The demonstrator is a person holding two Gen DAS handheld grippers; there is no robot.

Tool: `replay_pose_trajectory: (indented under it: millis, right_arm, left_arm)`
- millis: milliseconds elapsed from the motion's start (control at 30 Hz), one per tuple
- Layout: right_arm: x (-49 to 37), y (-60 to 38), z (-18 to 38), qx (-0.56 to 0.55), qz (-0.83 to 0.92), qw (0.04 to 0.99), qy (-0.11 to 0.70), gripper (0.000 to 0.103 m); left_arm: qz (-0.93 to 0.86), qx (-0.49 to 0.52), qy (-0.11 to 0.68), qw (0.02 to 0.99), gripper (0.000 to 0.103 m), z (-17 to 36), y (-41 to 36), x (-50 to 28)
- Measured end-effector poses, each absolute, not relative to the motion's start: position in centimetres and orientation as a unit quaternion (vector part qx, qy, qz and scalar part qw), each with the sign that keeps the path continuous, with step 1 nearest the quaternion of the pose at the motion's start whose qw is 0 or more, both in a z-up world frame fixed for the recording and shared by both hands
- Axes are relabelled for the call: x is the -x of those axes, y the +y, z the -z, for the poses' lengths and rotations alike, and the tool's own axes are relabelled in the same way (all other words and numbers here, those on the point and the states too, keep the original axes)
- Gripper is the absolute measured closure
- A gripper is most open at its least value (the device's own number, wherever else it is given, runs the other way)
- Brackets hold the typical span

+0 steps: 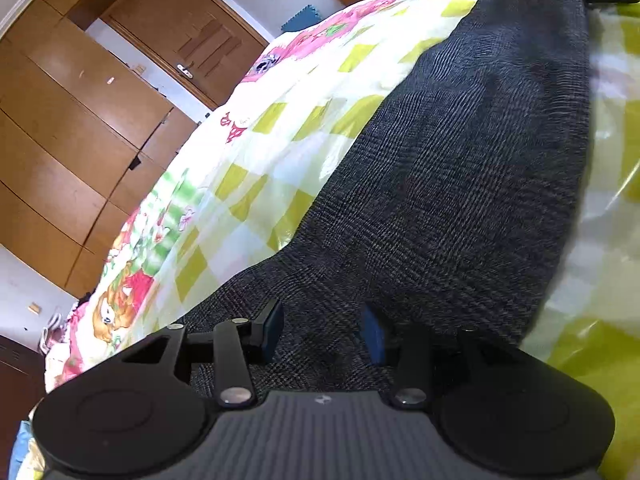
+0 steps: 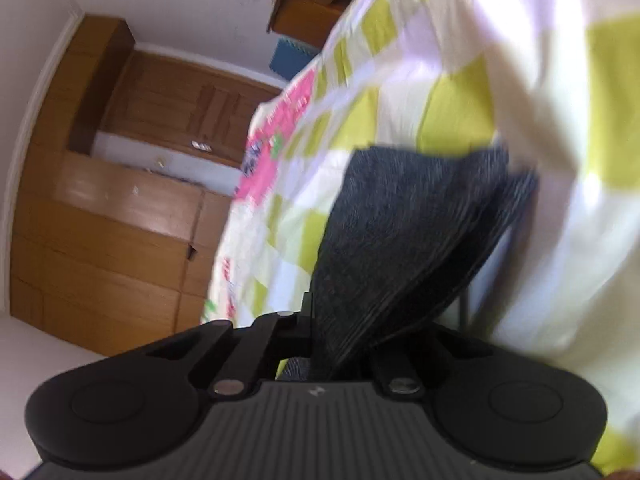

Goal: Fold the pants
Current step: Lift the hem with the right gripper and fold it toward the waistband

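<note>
Checked bedspread, wooden wardrobe

Both my wrist cams sit low and close over the bed, looking along it toward the wooden wardrobe, which both catch.

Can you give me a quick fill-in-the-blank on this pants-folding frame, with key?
1. The right tongs are shut on the dark grey woven ____.
2. The left tongs hover over the pants with jaws ____.
3. The pants lie on a checked quilt of white and yellow-____ squares.
4. The closed door behind the bed is made of ____.

Missing words: pants; open; green; wood
</note>
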State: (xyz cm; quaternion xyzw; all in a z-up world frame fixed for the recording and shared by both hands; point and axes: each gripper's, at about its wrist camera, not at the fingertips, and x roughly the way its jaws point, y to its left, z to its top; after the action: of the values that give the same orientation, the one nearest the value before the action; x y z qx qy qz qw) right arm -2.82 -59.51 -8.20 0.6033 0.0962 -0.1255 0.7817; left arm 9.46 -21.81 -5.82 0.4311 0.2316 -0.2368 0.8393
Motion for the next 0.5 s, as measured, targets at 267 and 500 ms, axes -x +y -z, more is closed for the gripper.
replay_pose_trajectory:
  millis: [267,500]
  right_arm:
    - [9.4,-63.2,6.7,-0.561,0.206,0.796,0.093,0.099]
    - [9.0,-61.9,4.0,-0.477,0.234,0.835,0.139,0.099]
  left_arm:
    - [0.334,-0.39,0.215,0.831,0.045,3.9,-24.3,-4.1]
    - [0.245,-0.368,0.179,0.879,0.028,2.3,-21.3,-8.0]
